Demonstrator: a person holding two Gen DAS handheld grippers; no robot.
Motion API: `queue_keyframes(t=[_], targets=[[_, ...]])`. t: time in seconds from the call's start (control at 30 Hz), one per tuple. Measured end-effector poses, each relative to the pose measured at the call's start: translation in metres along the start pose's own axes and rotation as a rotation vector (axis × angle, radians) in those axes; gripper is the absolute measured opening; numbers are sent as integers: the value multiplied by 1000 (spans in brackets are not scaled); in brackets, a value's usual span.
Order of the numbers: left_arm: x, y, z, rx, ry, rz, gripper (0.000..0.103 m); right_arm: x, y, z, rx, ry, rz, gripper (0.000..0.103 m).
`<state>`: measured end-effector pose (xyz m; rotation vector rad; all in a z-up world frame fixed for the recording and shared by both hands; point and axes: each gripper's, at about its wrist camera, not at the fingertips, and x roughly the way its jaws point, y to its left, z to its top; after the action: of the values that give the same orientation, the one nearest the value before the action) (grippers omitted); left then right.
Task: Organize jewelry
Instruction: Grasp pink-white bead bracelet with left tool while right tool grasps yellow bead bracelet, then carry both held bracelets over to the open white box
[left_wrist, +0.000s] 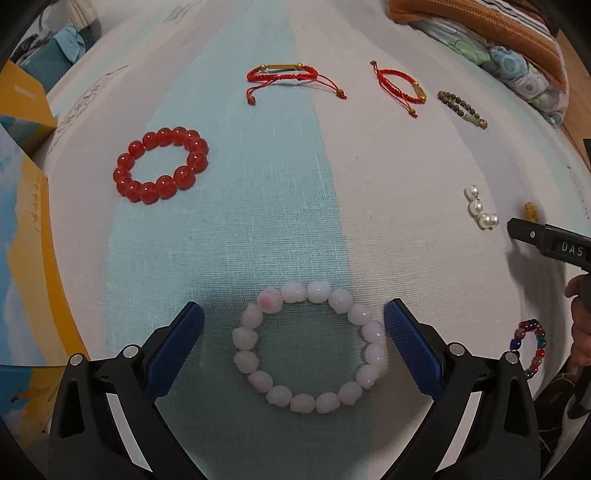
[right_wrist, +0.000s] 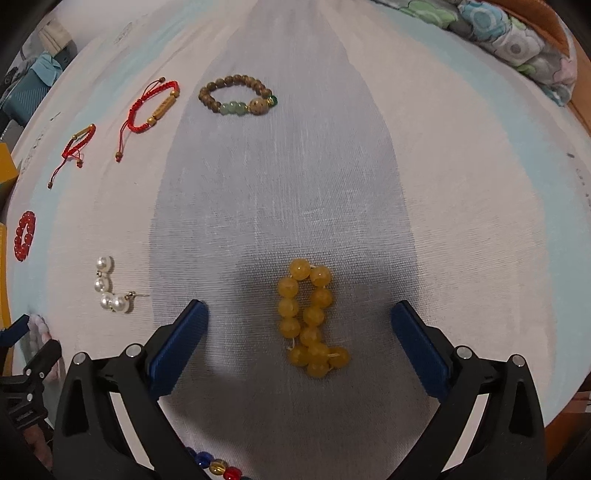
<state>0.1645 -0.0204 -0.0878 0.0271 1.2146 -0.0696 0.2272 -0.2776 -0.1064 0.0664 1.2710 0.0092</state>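
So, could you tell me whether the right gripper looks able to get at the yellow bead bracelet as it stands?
Probably yes: the right gripper is open, its fingers either side of the yellow bead bracelet, with only bare cloth between.

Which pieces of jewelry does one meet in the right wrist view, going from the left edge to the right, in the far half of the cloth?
Red bead bracelet → small red cord bracelet → larger red cord bracelet → brown and green bead bracelet.

Dim, even indoor light, soft shadows beneath the tongs, strong fisheye bending with dark corners.
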Motion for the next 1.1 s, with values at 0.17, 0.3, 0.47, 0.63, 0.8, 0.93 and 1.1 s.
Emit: queue_keyframes(t=[0.17, 0.3, 0.47, 0.63, 0.8, 0.93, 1.1], targets=[[0, -1, -5, 19, -17, 6, 87, 3, -2, 1, 1, -1, 14, 97], [-3, 0, -7, 20, -24, -11, 66, 6, -5, 7, 2, -13, 13, 88], [-7, 3, -9, 16, -20, -21, 46, -6, -15, 4, 24, -32, 10, 55], [-11, 4, -12, 27, -18, -22, 20, -10, -27, 5, 43, -47, -12, 14], [-19, 7, -13, 19, -30, -61, 19, -23, -26, 3, 62, -96, -9, 10], [-29, 6, -14, 20, -60, -80, 19, -39, -21, -1, 56, -137, -16, 10], [-38, 2, -14, 18, -89, -83, 19, -40, -19, -8, 72, -192, -8, 9]])
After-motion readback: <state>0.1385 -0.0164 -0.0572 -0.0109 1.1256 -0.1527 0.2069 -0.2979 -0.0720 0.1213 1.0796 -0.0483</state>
